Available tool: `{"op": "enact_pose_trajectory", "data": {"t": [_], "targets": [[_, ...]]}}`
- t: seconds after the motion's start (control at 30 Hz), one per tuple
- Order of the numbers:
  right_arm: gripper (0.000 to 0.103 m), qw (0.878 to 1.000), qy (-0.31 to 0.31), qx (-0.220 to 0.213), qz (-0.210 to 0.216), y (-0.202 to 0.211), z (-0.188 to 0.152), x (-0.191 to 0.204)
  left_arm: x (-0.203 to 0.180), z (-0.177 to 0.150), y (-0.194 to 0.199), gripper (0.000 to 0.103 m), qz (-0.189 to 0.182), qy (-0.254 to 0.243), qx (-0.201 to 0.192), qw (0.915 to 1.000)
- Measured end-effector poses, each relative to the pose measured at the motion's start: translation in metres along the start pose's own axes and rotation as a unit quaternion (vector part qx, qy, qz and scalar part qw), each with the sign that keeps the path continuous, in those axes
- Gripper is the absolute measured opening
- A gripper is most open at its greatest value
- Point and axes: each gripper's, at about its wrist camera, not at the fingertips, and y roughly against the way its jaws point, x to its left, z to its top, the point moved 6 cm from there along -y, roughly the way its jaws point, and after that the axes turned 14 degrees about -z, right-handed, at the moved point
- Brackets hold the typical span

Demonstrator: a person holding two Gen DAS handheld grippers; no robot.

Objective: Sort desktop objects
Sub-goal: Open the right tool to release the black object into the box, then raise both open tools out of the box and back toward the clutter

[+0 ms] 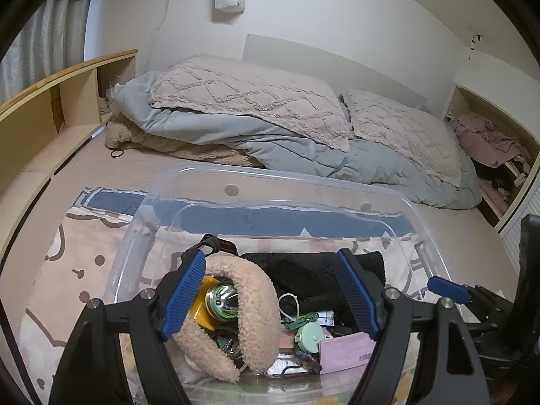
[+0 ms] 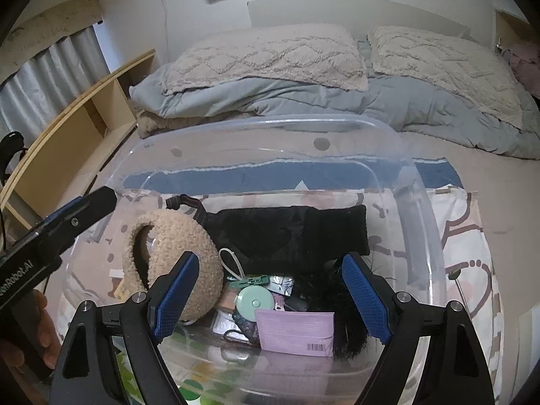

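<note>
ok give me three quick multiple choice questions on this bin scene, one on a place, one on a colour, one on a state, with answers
1. Where does the fuzzy beige headband lie?
A. inside the clear plastic bin
B. on the pillows
C. on the wooden shelf

2. What colour is the round tape measure?
A. red
B. mint green
C. black

3. How do the right tongs stand?
A. shut on the pink card
B. shut on nothing
C. open, holding nothing

Answers: 1 A, the bin's walls surround it; 2 B, its pale green case shows beside the pink card; 3 C, the blue pads sit wide apart above the items.
</note>
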Motion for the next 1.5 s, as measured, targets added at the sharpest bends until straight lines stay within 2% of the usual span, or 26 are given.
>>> {"op": "enact_pose_trajectory", "data": {"t": [0.2, 0.33, 0.43, 0.53, 0.7, 0.97, 1.5], "targets": [[0.087, 1.000, -0.006, -0.026, -0.007, 0.014, 0.001, -0.004, 0.002, -0.002, 0.007, 0.079, 0.007, 0.002, -0.002, 1.0000], [0.087, 0.997, 0.004, -0.075, -0.024, 0.031, 0.003, -0.005, 0.003, -0.004, 0.016, 0.080, 0.008, 0.009, -0.010, 0.9999], [0.087, 0.995, 0.004, -0.100, -0.029, 0.042, 0.004, -0.006, 0.004, -0.005, 0.023, 0.087, 0.005, 0.015, -0.015, 0.9998], [0.103, 0.992, -0.009, -0.122, -0.026, 0.055, 0.006, -0.011, 0.004, -0.005, 0.032, 0.089, 0.009, 0.013, -0.021, 0.9996], [0.103, 0.988, -0.035, -0.150, -0.020, 0.076, 0.007, -0.021, 0.000, -0.008, 0.050, 0.102, 0.018, -0.001, -0.036, 0.9992], [0.103, 0.985, -0.046, -0.166, -0.022, 0.097, 0.001, -0.030, -0.006, -0.010, 0.080, 0.103, 0.048, -0.043, -0.052, 0.9966], [0.103, 0.982, -0.013, -0.181, -0.049, 0.139, -0.026, -0.022, -0.010, -0.024, 0.139, 0.103, 0.054, -0.037, -0.074, 0.9952]]}}
